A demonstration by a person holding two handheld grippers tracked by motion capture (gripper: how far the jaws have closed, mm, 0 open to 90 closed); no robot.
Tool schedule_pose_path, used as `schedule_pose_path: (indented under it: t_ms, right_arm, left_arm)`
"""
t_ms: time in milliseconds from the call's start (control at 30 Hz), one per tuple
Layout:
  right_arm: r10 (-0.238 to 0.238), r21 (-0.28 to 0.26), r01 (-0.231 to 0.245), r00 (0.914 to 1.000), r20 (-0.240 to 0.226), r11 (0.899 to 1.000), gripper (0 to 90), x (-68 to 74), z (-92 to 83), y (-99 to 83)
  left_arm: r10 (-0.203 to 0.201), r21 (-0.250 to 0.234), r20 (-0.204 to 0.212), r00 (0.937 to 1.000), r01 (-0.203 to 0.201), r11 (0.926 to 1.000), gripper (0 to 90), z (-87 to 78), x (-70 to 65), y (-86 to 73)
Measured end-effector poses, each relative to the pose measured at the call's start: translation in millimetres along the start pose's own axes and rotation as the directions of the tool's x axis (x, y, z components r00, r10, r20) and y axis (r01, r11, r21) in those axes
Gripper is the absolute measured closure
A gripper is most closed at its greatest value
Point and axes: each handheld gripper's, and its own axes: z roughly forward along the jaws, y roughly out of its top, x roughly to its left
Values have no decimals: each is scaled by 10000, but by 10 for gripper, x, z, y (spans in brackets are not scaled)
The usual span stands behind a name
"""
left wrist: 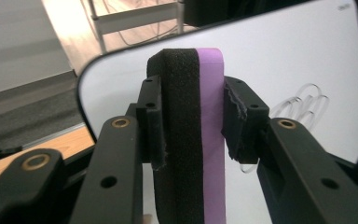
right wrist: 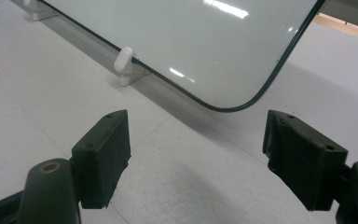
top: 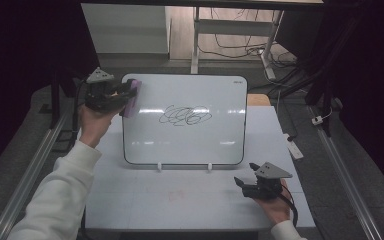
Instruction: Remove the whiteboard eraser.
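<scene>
We hold the eraser in our left gripper, and its fingers pinch it from both sides, one on the black foam half and one on the purple half. In the high view the eraser stands at the upper left corner of the whiteboard, at its edge, but we cannot tell if the foam already touches the surface. The whiteboard leans in two small white feet near the middle of the bench. The black scribble is in the middle of the whiteboard and looks complete, with no wiped part that we can see, so the eraser is well apart from it. Our right gripper rests near the front right corner of the bench, in front of the lower right corner of the whiteboard, and its fingers are spread wide with nothing between them. We judge that the picking up of the eraser is done and the cleaning itself is not yet begun. What is left is to bring the eraser to the scribble, press the black foam side on the whiteboard, and wipe until the lines are gone.
</scene>
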Motion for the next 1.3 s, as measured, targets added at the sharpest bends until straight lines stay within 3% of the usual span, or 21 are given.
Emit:
schedule_pose_path:
  t_ms: [200,500,900,967,1300]
  right_arm:
    - [3,-18,-3,10000,-9,10000,225,3,-2,1]
    - [-49,-65,49,10000,58,10000,224,19,0,2]
    - [-98,-186,100,9999,82,9998,224,34,-4,8]
    - [-94,-202,96,9999,62,9998,224,39,-4,11]
    - [-110,-268,110,9999,-28,9996,224,70,0,24]
  left_arm:
    - [68,-12,476,9988,-68,10000,620,-47,-83,-135]
    - [81,57,1244,9922,-89,9999,619,-88,-215,-367]
    - [-242,26,2442,9694,243,9997,618,-98,-404,-613]
    - [-325,74,2667,9632,317,9995,618,-78,-439,-659]
    - [-483,368,3258,9442,383,9986,618,66,-598,-827]
